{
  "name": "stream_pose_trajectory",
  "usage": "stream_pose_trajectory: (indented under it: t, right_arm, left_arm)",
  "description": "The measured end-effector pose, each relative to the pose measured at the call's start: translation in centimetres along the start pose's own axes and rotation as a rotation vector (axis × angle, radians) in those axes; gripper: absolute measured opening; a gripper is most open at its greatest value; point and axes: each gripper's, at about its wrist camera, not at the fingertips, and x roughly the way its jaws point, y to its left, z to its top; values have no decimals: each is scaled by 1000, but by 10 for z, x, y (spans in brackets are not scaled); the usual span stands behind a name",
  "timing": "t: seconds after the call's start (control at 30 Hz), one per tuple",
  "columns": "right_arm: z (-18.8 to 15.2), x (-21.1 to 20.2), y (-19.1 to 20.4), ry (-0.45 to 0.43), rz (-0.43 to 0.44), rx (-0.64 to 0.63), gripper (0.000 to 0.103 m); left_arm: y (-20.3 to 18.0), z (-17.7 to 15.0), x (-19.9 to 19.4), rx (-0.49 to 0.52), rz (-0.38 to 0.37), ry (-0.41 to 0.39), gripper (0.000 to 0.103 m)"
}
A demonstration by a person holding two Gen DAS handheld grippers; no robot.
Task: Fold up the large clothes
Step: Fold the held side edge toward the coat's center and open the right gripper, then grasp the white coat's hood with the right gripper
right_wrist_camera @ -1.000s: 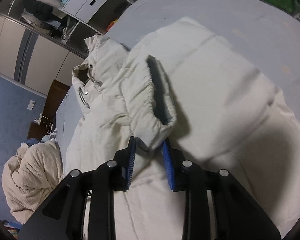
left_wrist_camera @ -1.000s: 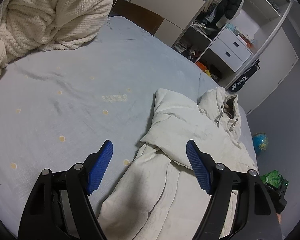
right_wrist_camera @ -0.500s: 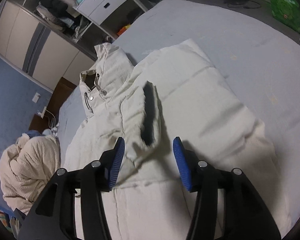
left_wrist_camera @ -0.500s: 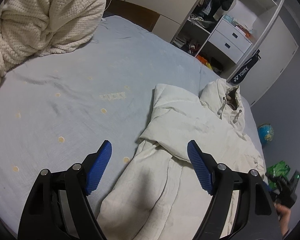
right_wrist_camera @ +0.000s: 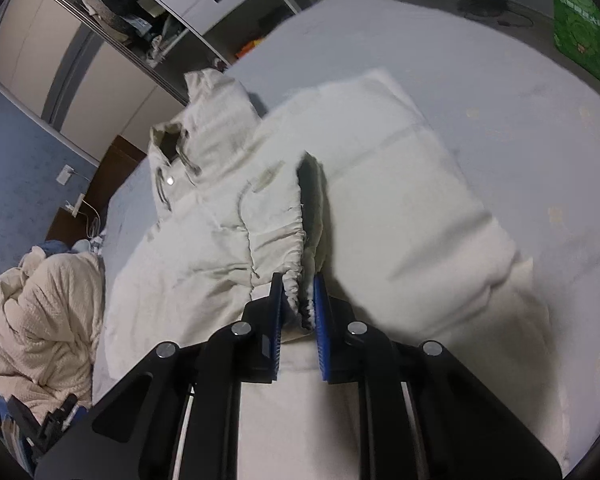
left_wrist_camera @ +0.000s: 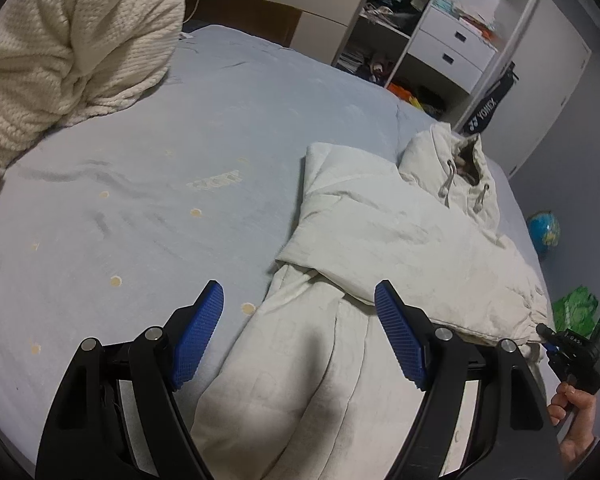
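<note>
Closed again on the sleeve cuff (right_wrist_camera: 296,280) after standing open half a second ago: right gripper (right_wrist_camera: 298,312), blue pads pinched on the gathered elastic edge.

Left wrist view: left gripper (left_wrist_camera: 298,336) spread wide, holding nothing, poised above the lower part of the white jacket (left_wrist_camera: 400,240). Jacket lying on the right side of the pale blue bed (left_wrist_camera: 140,200), one sleeve folded across the chest, hood (left_wrist_camera: 456,164) toward the far edge by the shelves (left_wrist_camera: 432,40). Cream knit blanket (left_wrist_camera: 60,52) heaped at the far left corner, well apart from the jacket. Globe (left_wrist_camera: 544,228) and green bag (left_wrist_camera: 576,308) on the floor past the bed's right side. Right gripper (left_wrist_camera: 572,348) seen at the right edge, at the jacket's side.

Right wrist view: cuff lifted slightly off the jacket (right_wrist_camera: 400,220), sleeve running back toward the hood (right_wrist_camera: 196,132). Jacket body spread flat under the gripper. Blanket (right_wrist_camera: 40,312) at the left, bed (right_wrist_camera: 500,80) bare on the right.
</note>
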Motion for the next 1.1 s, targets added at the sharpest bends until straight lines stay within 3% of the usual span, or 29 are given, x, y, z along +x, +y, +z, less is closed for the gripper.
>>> stream_pose_trajectory:
  t: [0.2, 0.33, 0.57, 0.8, 0.97, 1.1]
  right_arm:
    - [3, -2, -6, 31, 20, -14, 25]
    - [17, -21, -5, -16, 28, -67, 43]
    - [66, -32, 6, -33, 67, -141, 45]
    - [124, 8, 30, 68, 177, -134, 53]
    - [172, 58, 51, 137, 242, -116, 59]
    - [208, 106, 69, 171, 230, -141, 59]
  left_arm:
    - [-8, -1, 3, 44, 16, 21, 75]
    - [-33, 1, 13, 155, 10, 71, 75]
    - [-92, 19, 42, 310, -44, 90, 75]
    - [-152, 70, 87, 346, -120, 86, 75]
    - [-177, 108, 124, 424, -138, 85, 82]
    - [-183, 107, 158, 414, -154, 135, 82]
